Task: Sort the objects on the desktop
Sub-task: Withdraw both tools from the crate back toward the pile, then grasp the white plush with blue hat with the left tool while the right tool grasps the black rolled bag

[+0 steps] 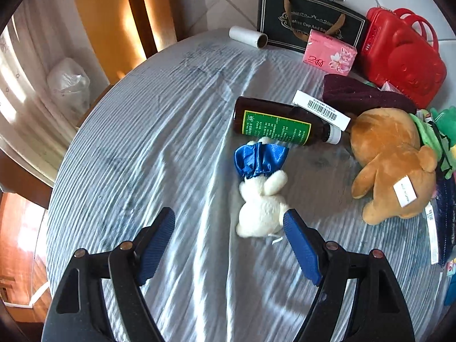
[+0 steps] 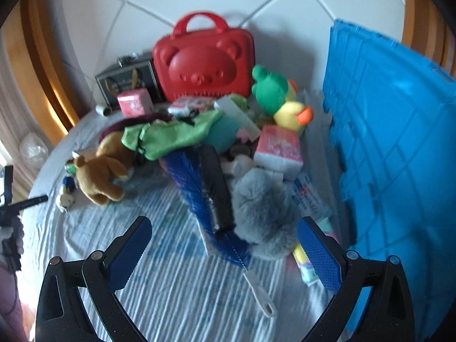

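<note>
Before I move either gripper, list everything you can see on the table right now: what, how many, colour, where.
white plush bunny: 1, cream with blue cloth, just ahead of left gripper
brown bottle: 1, green label, lying on its side behind bunny
brown plush bear: 1, right of bottle
red bear-face case: 1, upright at back wall
black gift bag: 1, back, left of case
pink tissue pack: 1, front of bag
cardboard roll: 1, white, back
grey furry item: 1, near right gripper
blue bottle brush: 1, left of grey item
blue crate: 1, right side
left gripper: open, empty
right gripper: open, empty
</note>
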